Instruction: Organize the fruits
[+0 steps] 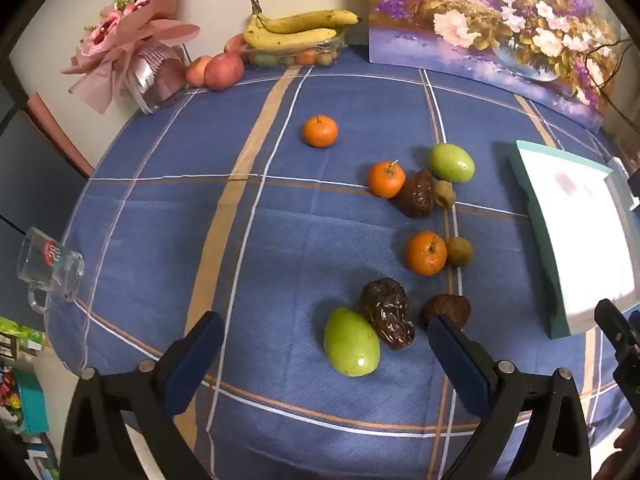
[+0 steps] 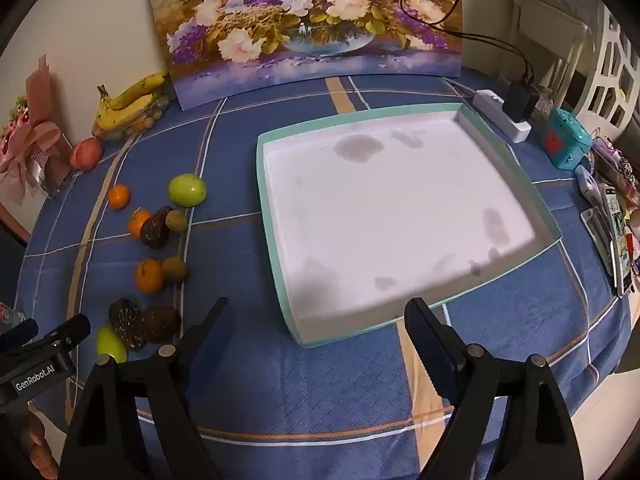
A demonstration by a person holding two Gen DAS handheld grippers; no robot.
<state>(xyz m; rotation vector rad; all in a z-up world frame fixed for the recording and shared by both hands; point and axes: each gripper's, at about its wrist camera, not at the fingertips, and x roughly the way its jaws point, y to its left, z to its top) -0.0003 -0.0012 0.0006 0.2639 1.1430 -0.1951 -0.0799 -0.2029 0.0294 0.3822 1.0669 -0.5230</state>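
Observation:
Loose fruit lies on the blue checked tablecloth [image 1: 200,208]. In the left wrist view my left gripper [image 1: 324,340] is open and empty above a green fruit [image 1: 351,342] and a dark wrinkled date [image 1: 387,312]. Farther off lie three oranges [image 1: 426,253], a second green fruit [image 1: 452,163], another date [image 1: 417,199] and small brown fruits [image 1: 459,251]. My right gripper [image 2: 316,320] is open and empty just in front of an empty white tray with a teal rim [image 2: 280,216]. The fruit pile [image 2: 150,276] lies left of the tray.
A glass dish with bananas [image 1: 296,30] and two apples [image 1: 224,71] stand at the back beside a pink bouquet [image 1: 132,52]. A flower painting [image 2: 308,20] leans on the wall. A glass mug [image 1: 48,272] lies at the left edge. A power strip [image 2: 504,116] and clutter sit right.

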